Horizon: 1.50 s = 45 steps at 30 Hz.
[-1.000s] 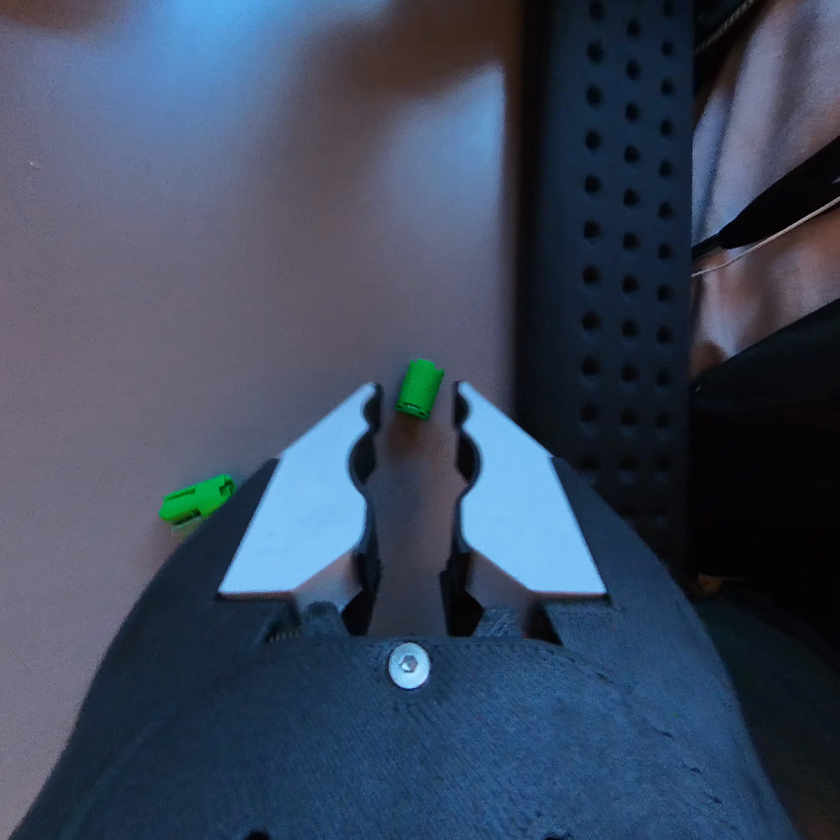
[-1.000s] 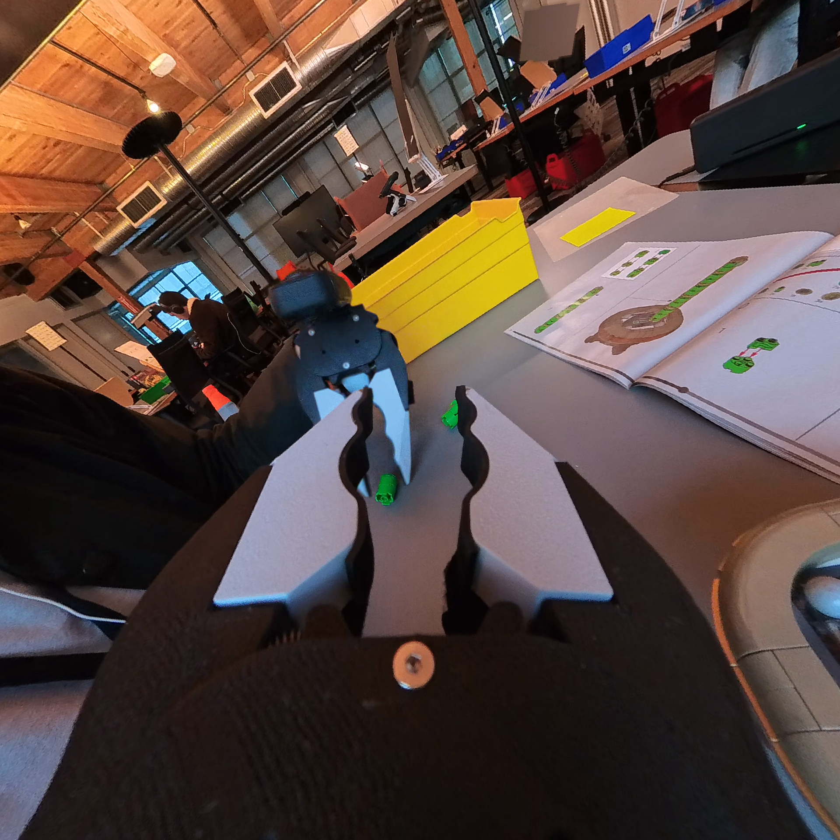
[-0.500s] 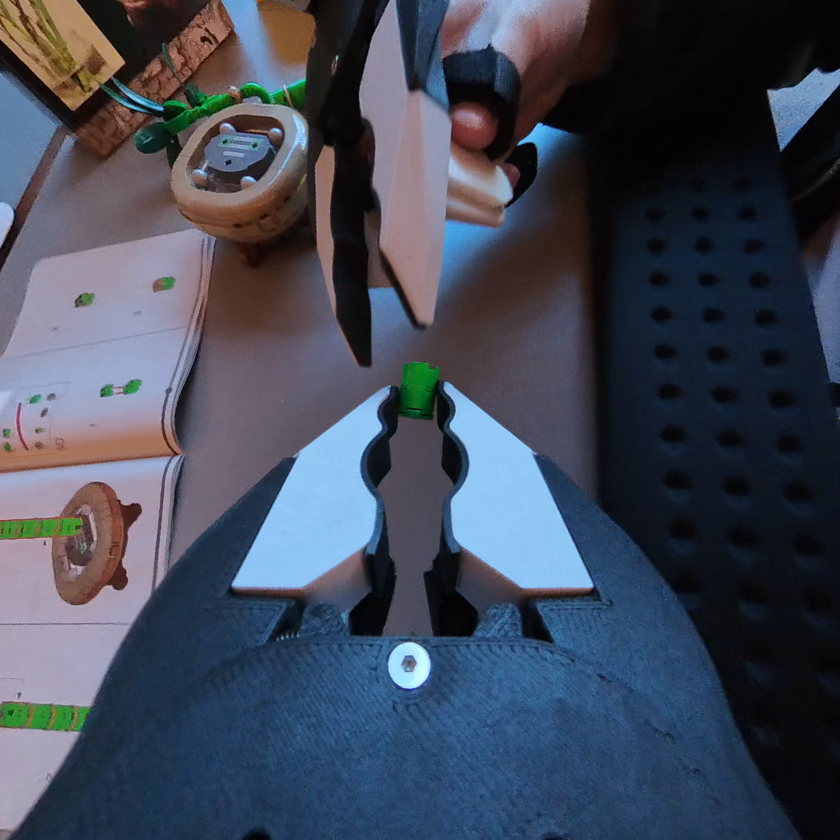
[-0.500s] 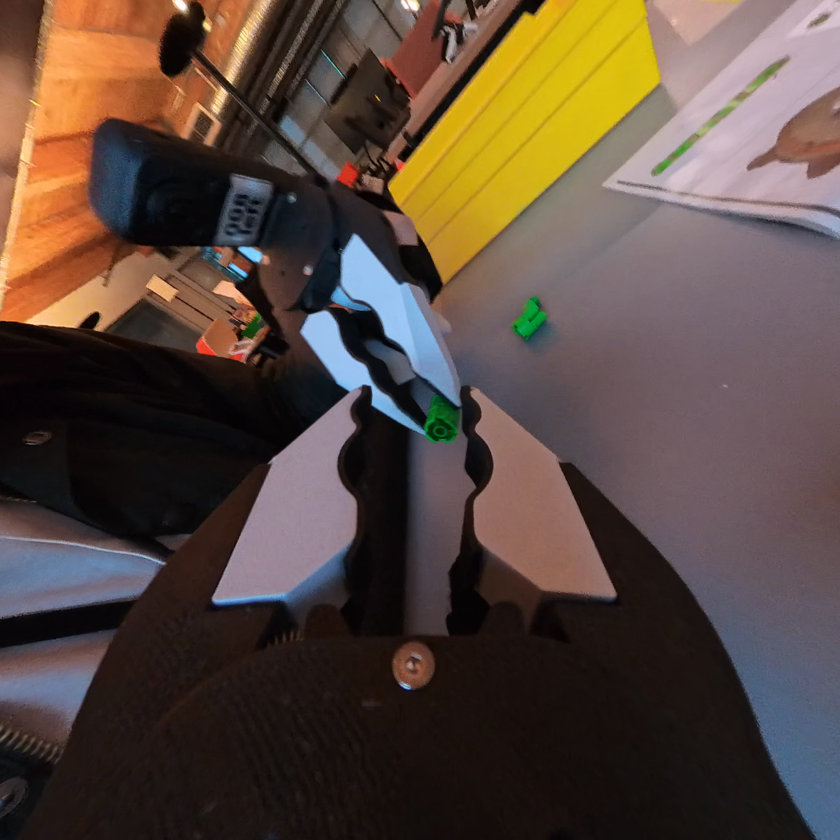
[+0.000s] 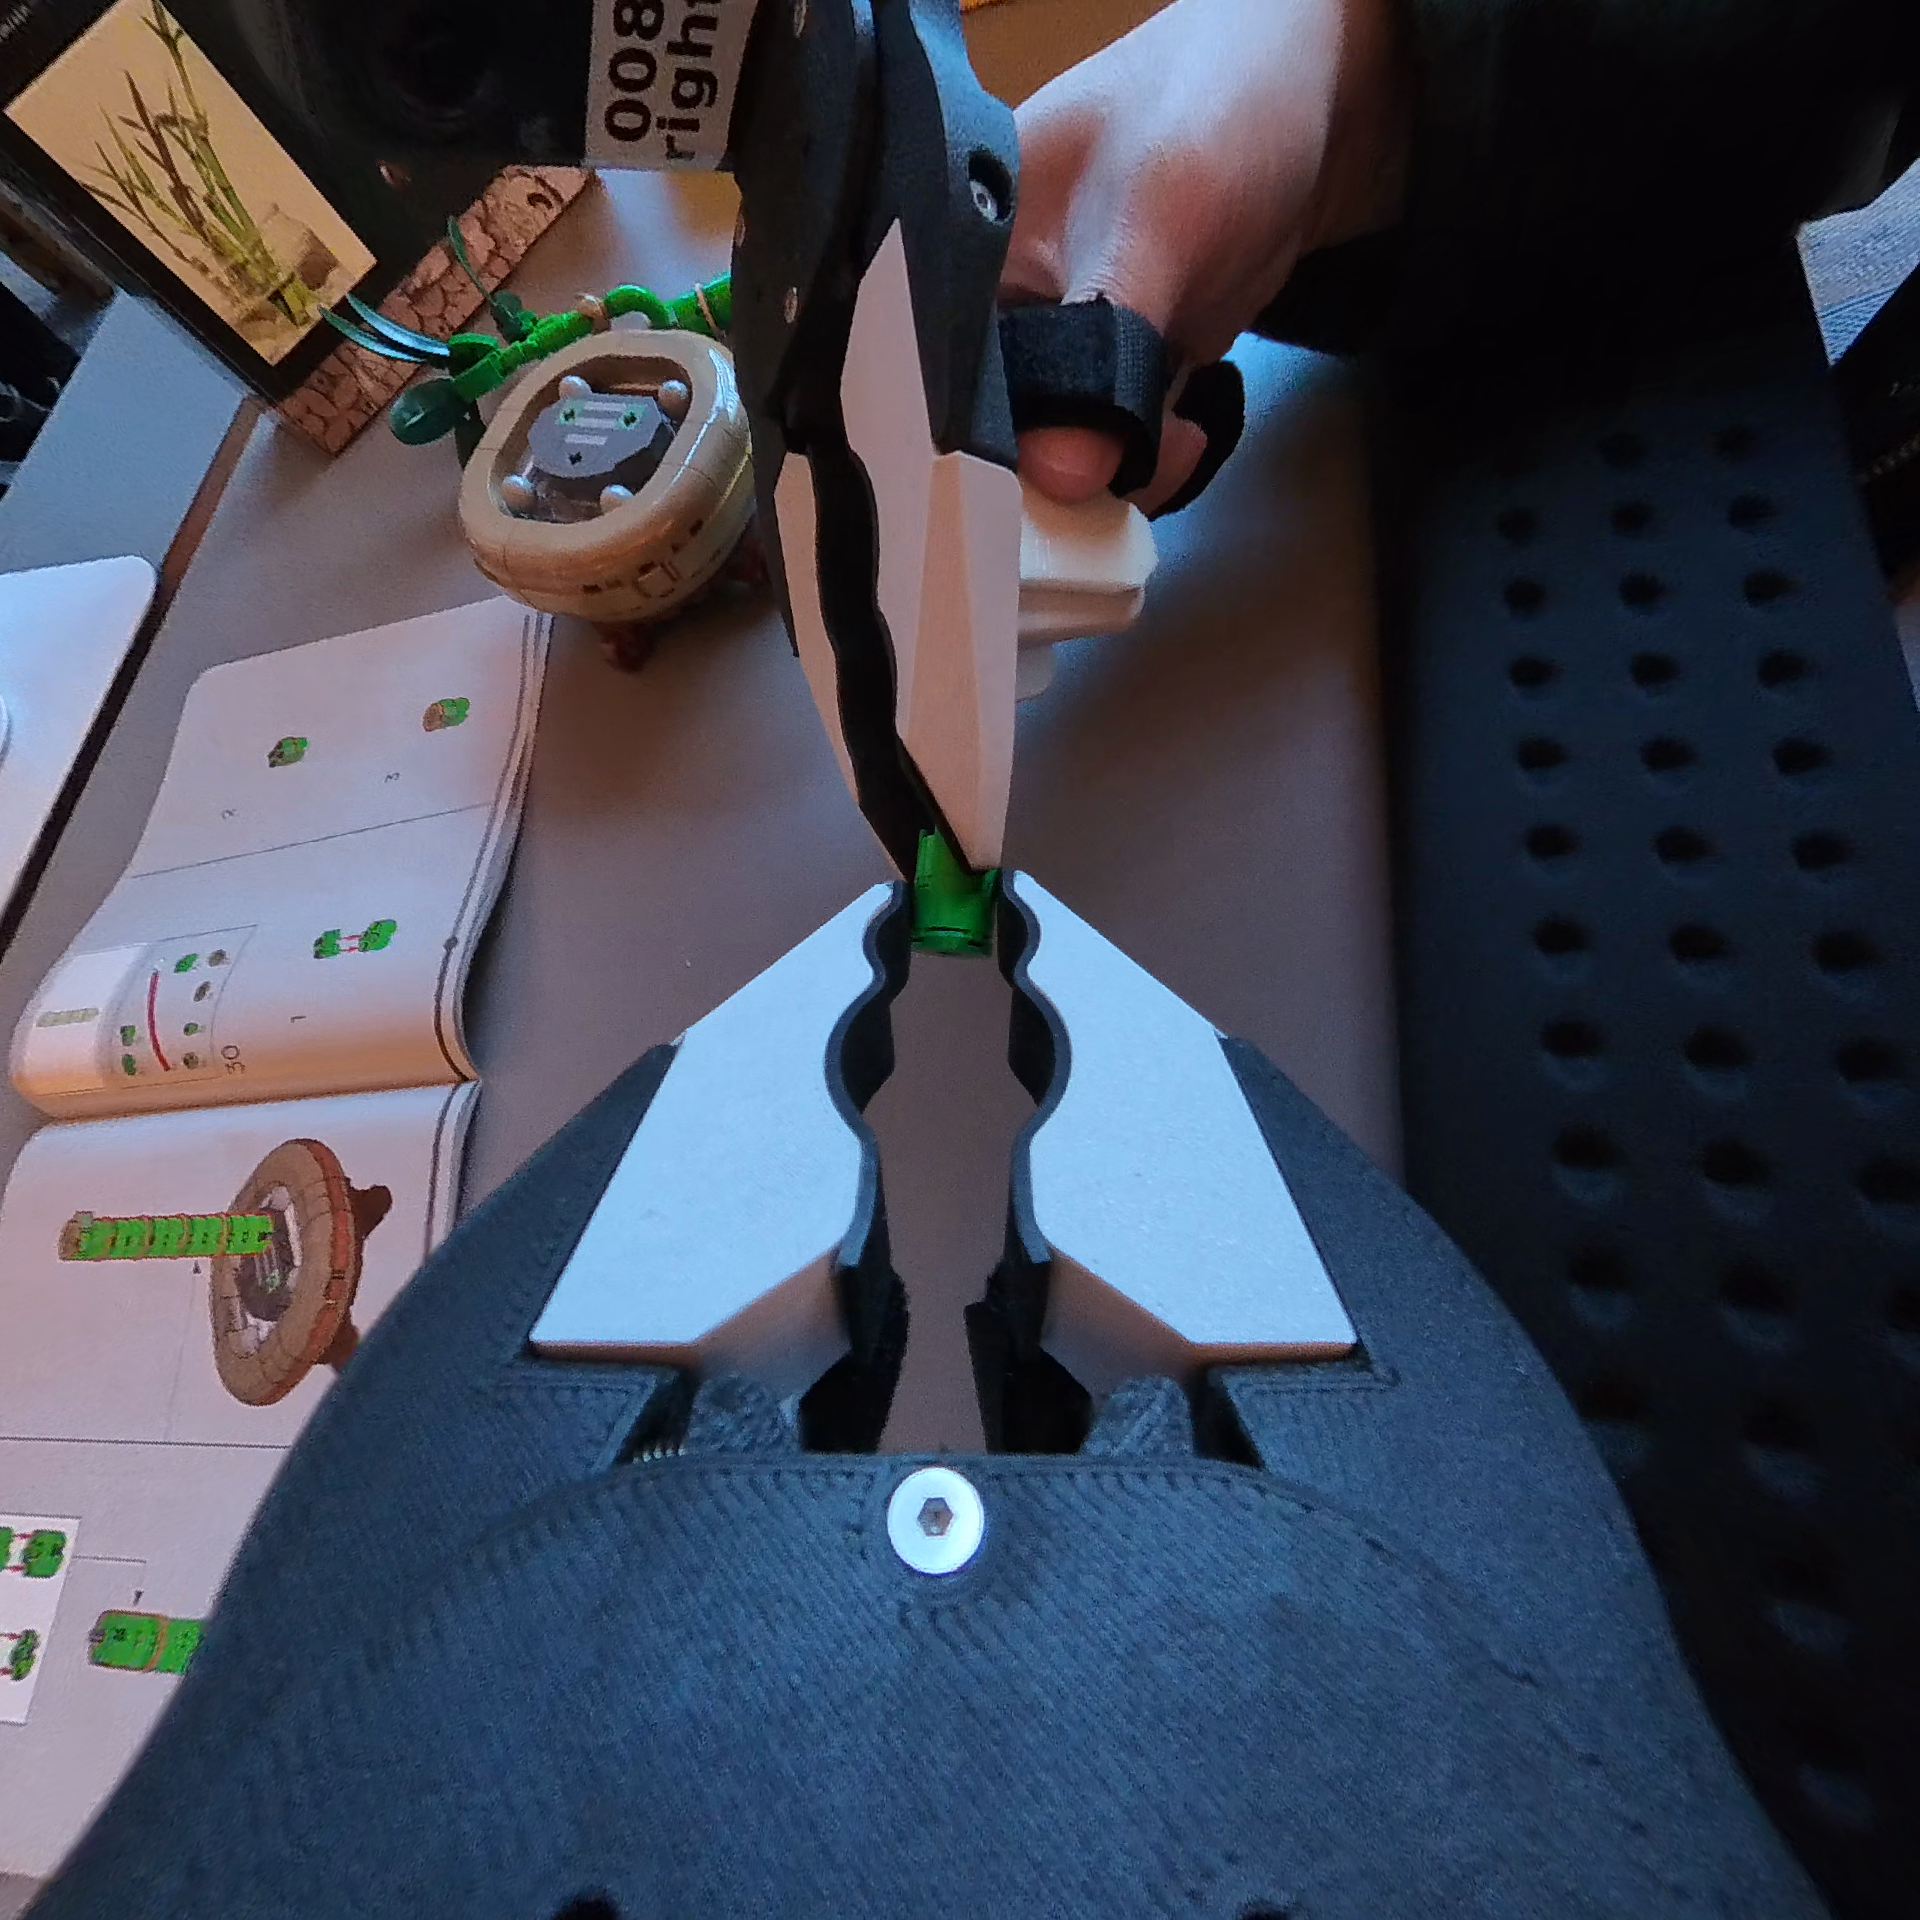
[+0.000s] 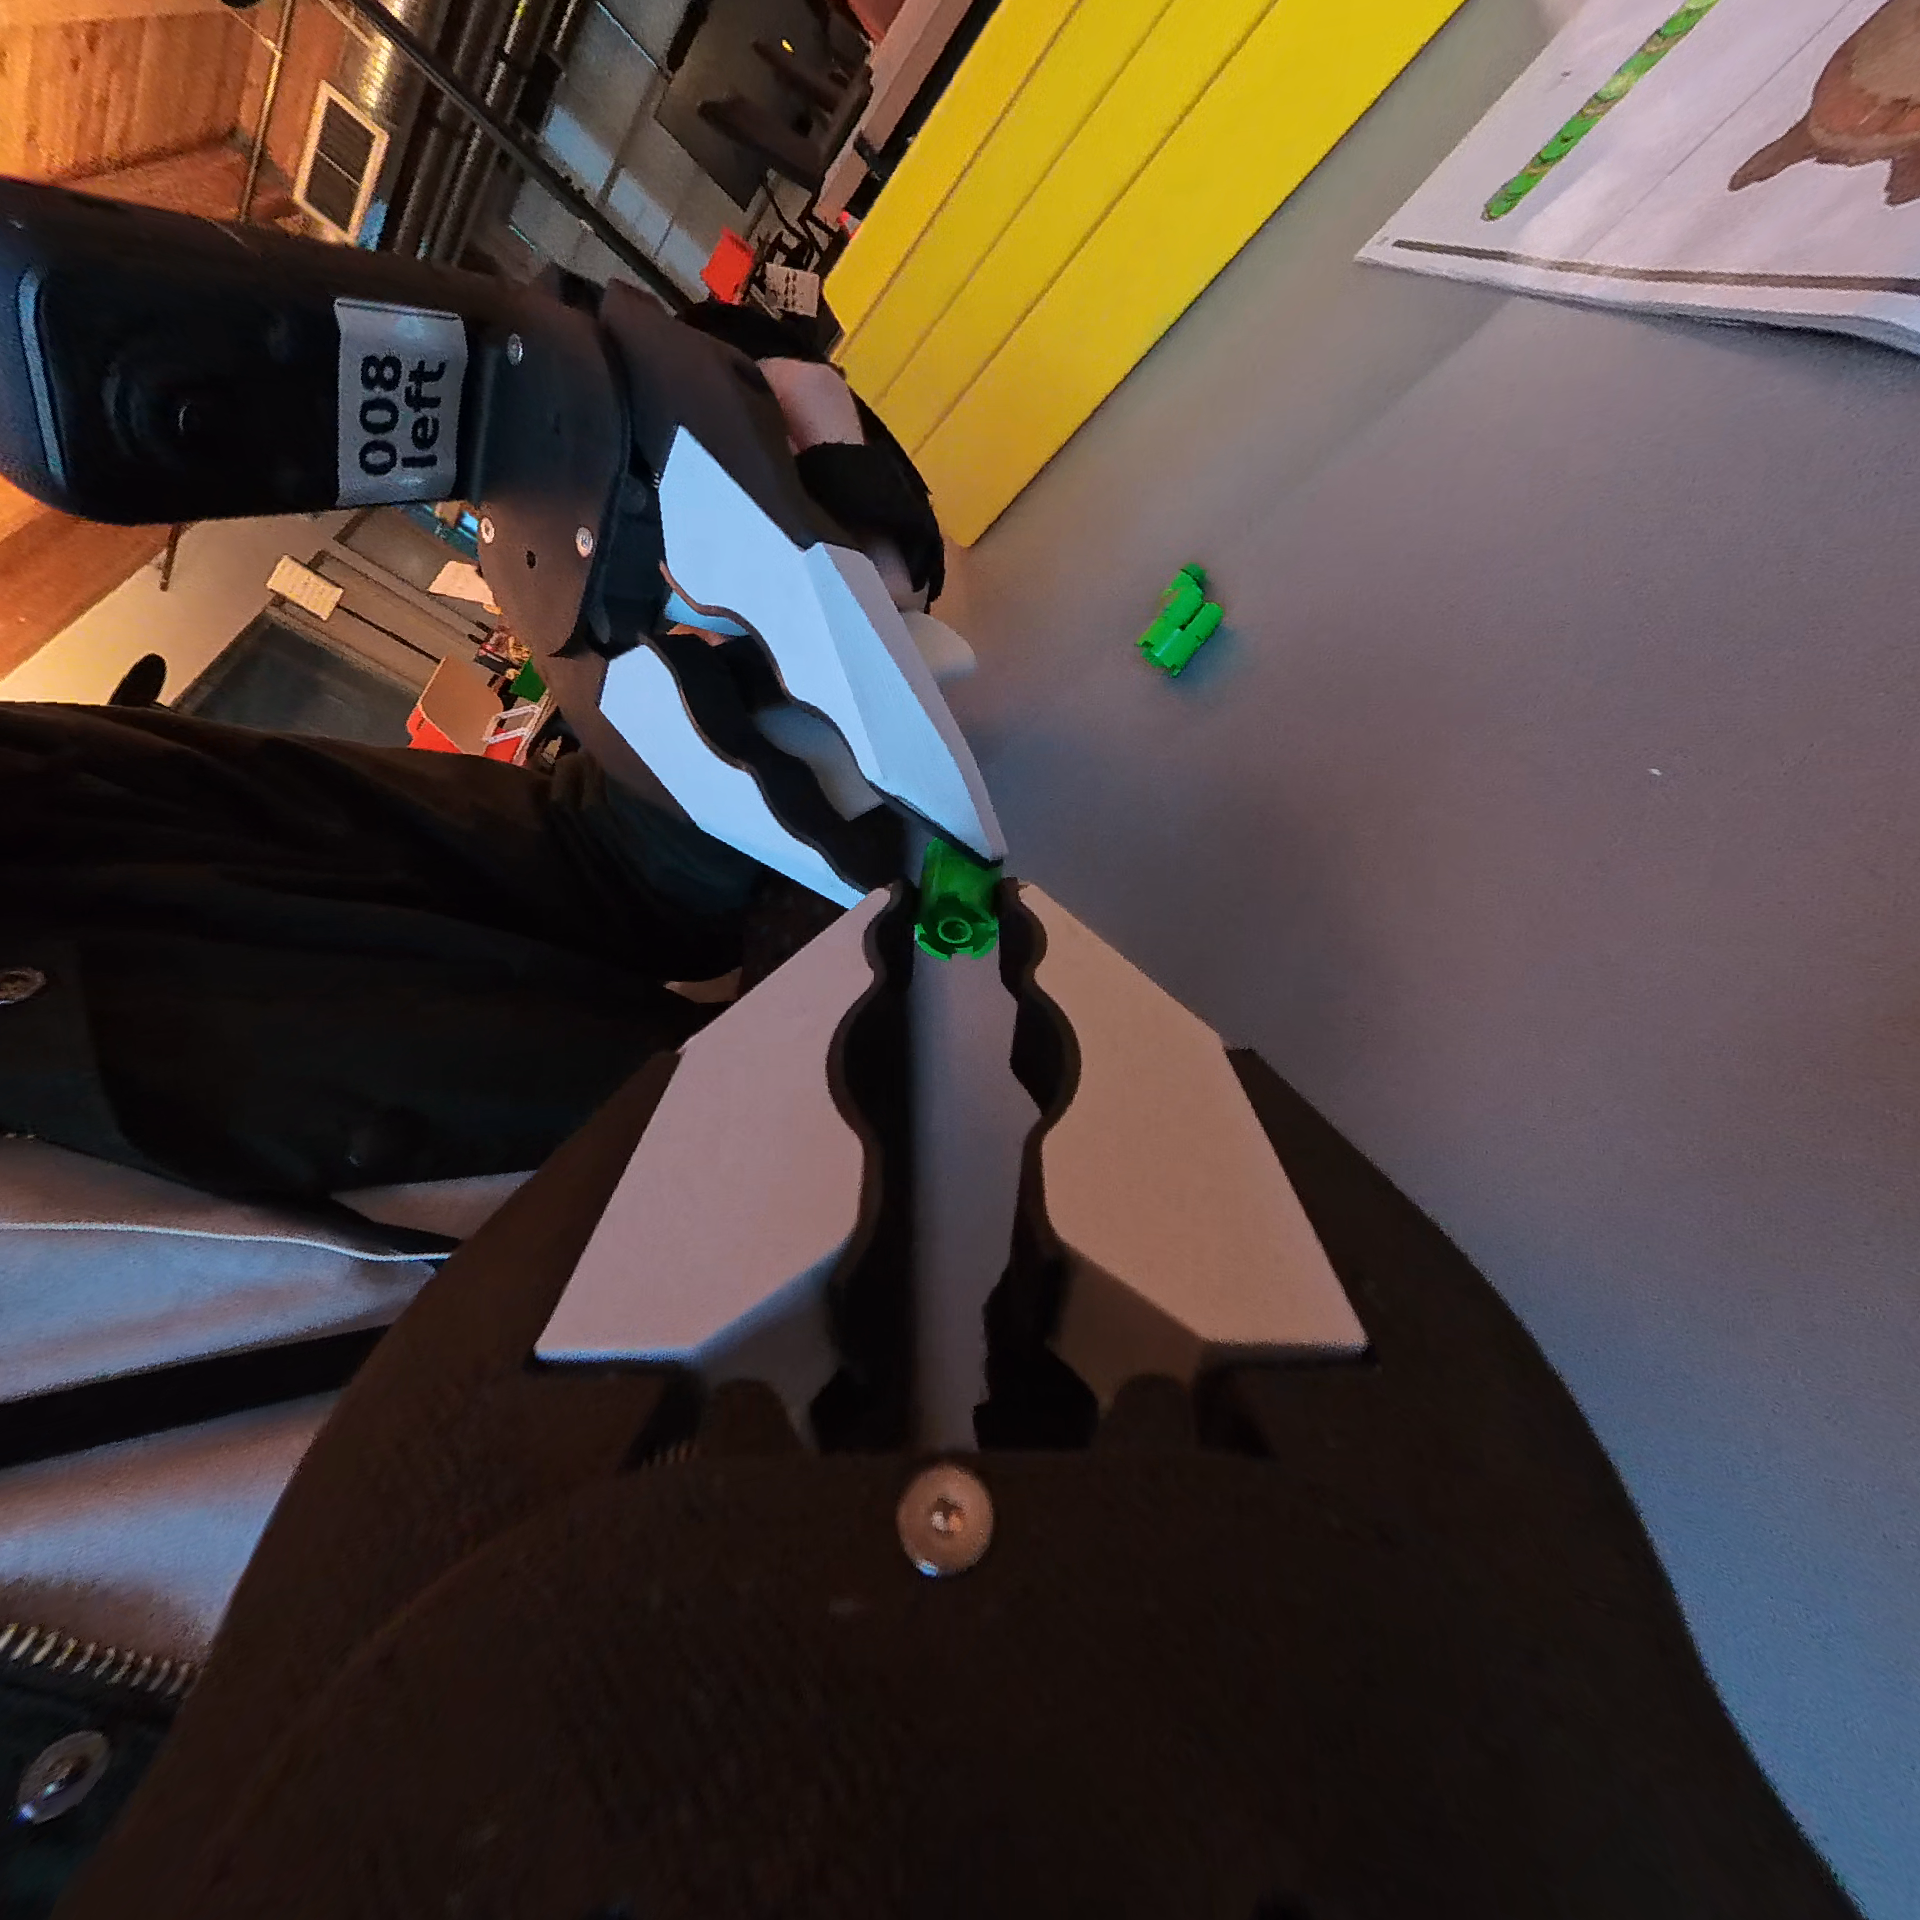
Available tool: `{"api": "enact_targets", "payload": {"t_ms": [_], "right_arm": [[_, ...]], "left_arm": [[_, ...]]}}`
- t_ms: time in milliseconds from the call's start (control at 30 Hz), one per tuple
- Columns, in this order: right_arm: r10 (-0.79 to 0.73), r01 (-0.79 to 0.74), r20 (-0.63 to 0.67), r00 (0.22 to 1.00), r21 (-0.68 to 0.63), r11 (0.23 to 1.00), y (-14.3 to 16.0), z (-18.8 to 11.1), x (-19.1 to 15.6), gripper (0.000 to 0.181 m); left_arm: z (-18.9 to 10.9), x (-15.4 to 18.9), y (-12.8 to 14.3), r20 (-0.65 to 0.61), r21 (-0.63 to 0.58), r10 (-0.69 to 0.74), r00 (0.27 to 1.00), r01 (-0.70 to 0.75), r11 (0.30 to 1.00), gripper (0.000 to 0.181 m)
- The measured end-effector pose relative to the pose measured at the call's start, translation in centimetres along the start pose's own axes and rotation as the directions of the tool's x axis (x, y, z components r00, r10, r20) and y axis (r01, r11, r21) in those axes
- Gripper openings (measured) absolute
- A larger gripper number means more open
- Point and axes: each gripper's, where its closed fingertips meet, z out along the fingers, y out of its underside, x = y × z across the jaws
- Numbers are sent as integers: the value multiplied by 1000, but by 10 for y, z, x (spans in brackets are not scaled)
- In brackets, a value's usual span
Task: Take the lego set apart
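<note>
A small green lego piece [image 5: 948, 920] is held above the grey table between both grippers. My left gripper [image 5: 951, 894] is shut on its lower end. My right gripper [image 5: 940, 850] comes down from above and is shut on its upper end. In the right wrist view the same piece [image 6: 954, 920] sits between my right gripper's tips [image 6: 956, 899], and the left gripper [image 6: 951, 847] meets it from the upper left. A second green piece [image 6: 1179, 623] lies loose on the table. The tan lego pot [image 5: 613, 499] with green stems stands farther back.
An open instruction booklet [image 5: 291, 883] lies at the left, and the set's box [image 5: 187, 187] stands behind the pot. A yellow bin [image 6: 1091, 229] stands at the table's far side. A black perforated surface [image 5: 1662, 831] runs along the right. A person's dark sleeve [image 6: 312, 935] is close. The tips of both grippers are at nearly the same place. The tan lego pot [image 5: 613, 499] is about 15 centimetres from both grippers' fingertips.
My left gripper closed on the green piece and lifted it off the table. My right gripper moved in and closed on its other end.
</note>
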Motion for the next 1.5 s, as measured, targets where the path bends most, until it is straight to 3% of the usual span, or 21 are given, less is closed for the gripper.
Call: {"api": "enact_targets", "payload": {"t_ms": [167,767,867,900,1000,1067,1133,1200,1333,1367,1500], "right_arm": [[14,-14,73,997,-1,1000,-4,-7,-14,15],[-85,90,86,993,-56,994,3,-11,-35,15],[-101,106,67,993,-73,992,6,-11,-28,15],[-115,117,38,993,-69,991,5,-14,-21,15],[-132,132,71,989,8,991,-6,-20,-23,15],[-224,222,43,974,32,974,-10,-20,-25,15],[-327,327,1,945,21,945,-9,-19,-27,15],[-393,394,-31,919,32,919,-12,-18,-28,15],[-396,396,-22,918,58,916,-14,-19,-31,15],[-397,398,-28,917,54,916,-14,-20,-30,15],[-433,436,-62,899,38,899,-14,-19,-28,15]], "left_arm": [[-8,2,-14,-17,62,2,1000,-1,998,15],[-21,15,-26,-116,131,-9,993,24,991,14],[-20,15,-19,-176,118,-93,980,115,986,14],[-20,13,-12,-197,104,-154,968,177,979,6],[-23,5,-12,-315,141,-359,878,418,898,37],[-32,1,-24,-475,169,-467,746,599,783,47],[-38,-7,-34,-607,160,-532,590,747,645,38],[-37,-8,-35,-646,137,-548,532,786,603,31],[-21,0,-28,-558,127,-542,628,710,692,27],[-22,1,-31,-559,147,-523,644,697,702,16],[-22,1,-30,-526,167,-504,685,665,728,14]]}}
